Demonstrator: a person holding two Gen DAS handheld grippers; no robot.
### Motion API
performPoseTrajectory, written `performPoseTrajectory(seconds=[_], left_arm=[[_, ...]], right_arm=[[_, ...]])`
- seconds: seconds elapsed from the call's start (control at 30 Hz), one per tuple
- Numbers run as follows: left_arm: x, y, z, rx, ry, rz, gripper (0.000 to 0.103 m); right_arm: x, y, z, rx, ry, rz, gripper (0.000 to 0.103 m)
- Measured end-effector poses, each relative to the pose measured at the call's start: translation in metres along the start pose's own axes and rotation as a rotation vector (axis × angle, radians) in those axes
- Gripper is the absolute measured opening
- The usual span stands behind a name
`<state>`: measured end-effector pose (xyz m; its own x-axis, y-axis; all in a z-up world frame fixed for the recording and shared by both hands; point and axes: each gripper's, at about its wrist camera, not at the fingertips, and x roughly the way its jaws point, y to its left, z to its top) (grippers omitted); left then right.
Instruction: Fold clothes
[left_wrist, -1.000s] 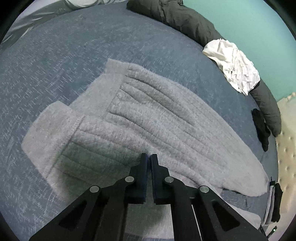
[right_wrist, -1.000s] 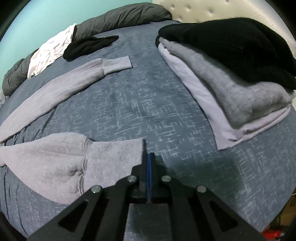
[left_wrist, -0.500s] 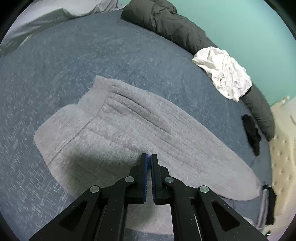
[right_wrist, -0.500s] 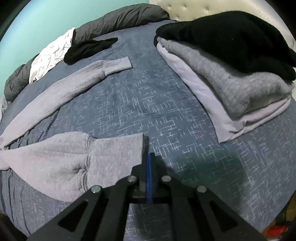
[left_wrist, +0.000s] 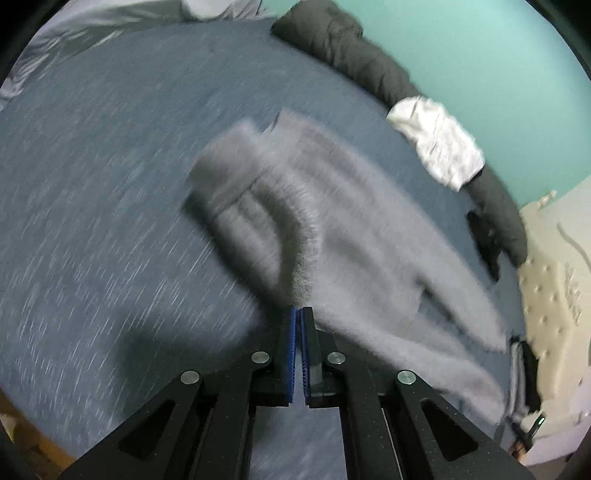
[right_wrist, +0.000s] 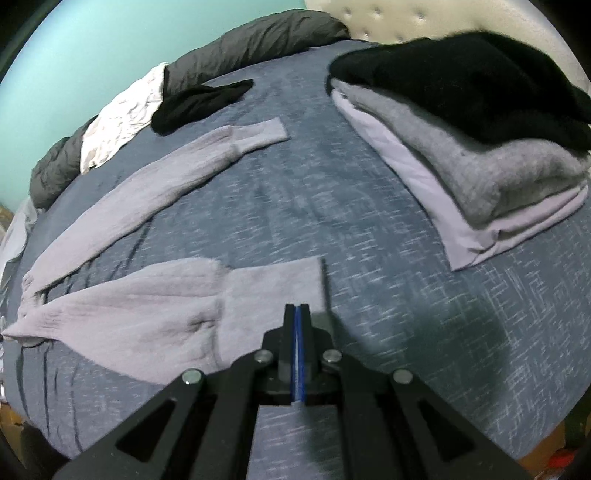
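A grey knit sweater lies on the blue bed cover. My left gripper is shut on the sweater's near edge and holds it lifted, so that part folds over the body. The left wrist view is motion-blurred. In the right wrist view my right gripper is shut on the cuff of the near sleeve. The other sleeve lies stretched out flat farther back.
A stack of folded clothes, black on grey on lilac, sits at right. A black garment, a white garment and a dark duvet lie along the teal wall. A tufted headboard stands at the right.
My left gripper has lifted and swung the sweater's edge up and to the right, folding it over. My right gripper has stayed shut on the cuff and risen slightly.
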<state>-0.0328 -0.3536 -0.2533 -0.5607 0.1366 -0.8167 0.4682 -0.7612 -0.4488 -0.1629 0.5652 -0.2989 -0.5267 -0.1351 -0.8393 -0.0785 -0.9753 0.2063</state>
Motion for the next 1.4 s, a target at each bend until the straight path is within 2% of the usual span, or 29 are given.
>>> performPoseTrajectory(seconds=[0.07, 0.1, 0.13, 0.17, 0.2, 0.23, 0.27, 0.57, 0.6, 0.77, 0.83, 1.13, 1.23, 1.27, 1.3, 1.33, 1.37, 1.4], left_arm=[[0.008, 0.016, -0.015, -0.03, 0.053, 0.016, 0.001], [0.009, 0.024, -0.021, -0.052, 0.054, 0.041, 0.002], [0.008, 0.031, -0.025, -0.071, 0.044, 0.045, 0.01], [0.006, 0.037, -0.028, -0.089, 0.032, 0.048, 0.017], [0.003, 0.04, -0.029, -0.102, 0.016, 0.045, 0.034], [0.0, 0.042, -0.028, -0.111, -0.005, 0.048, 0.047], [-0.004, 0.044, -0.027, -0.119, -0.026, 0.051, 0.051], [-0.042, 0.069, -0.005, -0.207, -0.256, 0.109, 0.055], [-0.043, 0.072, -0.001, -0.208, -0.268, 0.113, 0.059], [-0.029, 0.072, 0.012, -0.185, -0.234, 0.11, 0.06], [-0.026, 0.07, 0.012, -0.176, -0.237, 0.107, 0.061], [-0.008, 0.067, 0.016, -0.155, -0.216, 0.049, 0.062], [-0.002, 0.06, 0.018, -0.135, -0.203, 0.032, 0.06], [0.001, 0.058, 0.019, -0.128, -0.199, 0.028, 0.055], [0.004, 0.056, 0.02, -0.121, -0.192, 0.031, 0.041], [0.006, 0.054, 0.021, -0.114, -0.185, 0.035, 0.029], [0.009, 0.052, 0.022, -0.108, -0.179, 0.037, 0.024], [0.01, 0.051, 0.023, -0.104, -0.178, 0.037, 0.018]], right_arm=[[0.001, 0.006, 0.001, -0.002, 0.02, 0.014, 0.0], [0.002, 0.008, 0.001, 0.003, 0.029, 0.022, 0.001], [0.003, 0.009, 0.001, 0.012, 0.035, 0.028, 0.003], [0.004, 0.01, 0.002, 0.022, 0.041, 0.034, 0.011], [0.006, 0.01, 0.002, 0.037, 0.047, 0.039, 0.018], [0.007, 0.01, 0.002, 0.051, 0.054, 0.051, 0.037], [0.009, 0.009, 0.001, 0.066, 0.061, 0.064, 0.052], [0.025, -0.009, -0.009, 0.191, 0.086, 0.098, 0.055], [0.026, -0.009, -0.01, 0.19, 0.085, 0.096, 0.055], [0.024, -0.012, -0.008, 0.194, 0.051, 0.03, 0.056], [0.025, -0.016, -0.008, 0.205, 0.058, -0.02, 0.062], [0.029, -0.013, -0.01, 0.164, 0.072, -0.022, 0.062], [0.024, -0.01, -0.011, 0.139, 0.056, -0.062, 0.048], [0.022, -0.008, -0.011, 0.123, 0.057, -0.079, 0.042], [0.021, -0.007, -0.011, 0.107, 0.057, -0.089, 0.039], [0.02, -0.005, -0.011, 0.092, 0.056, -0.099, 0.031], [0.019, -0.004, -0.011, 0.077, 0.056, -0.109, 0.02], [0.017, -0.003, -0.011, 0.067, 0.052, -0.114, 0.014]])
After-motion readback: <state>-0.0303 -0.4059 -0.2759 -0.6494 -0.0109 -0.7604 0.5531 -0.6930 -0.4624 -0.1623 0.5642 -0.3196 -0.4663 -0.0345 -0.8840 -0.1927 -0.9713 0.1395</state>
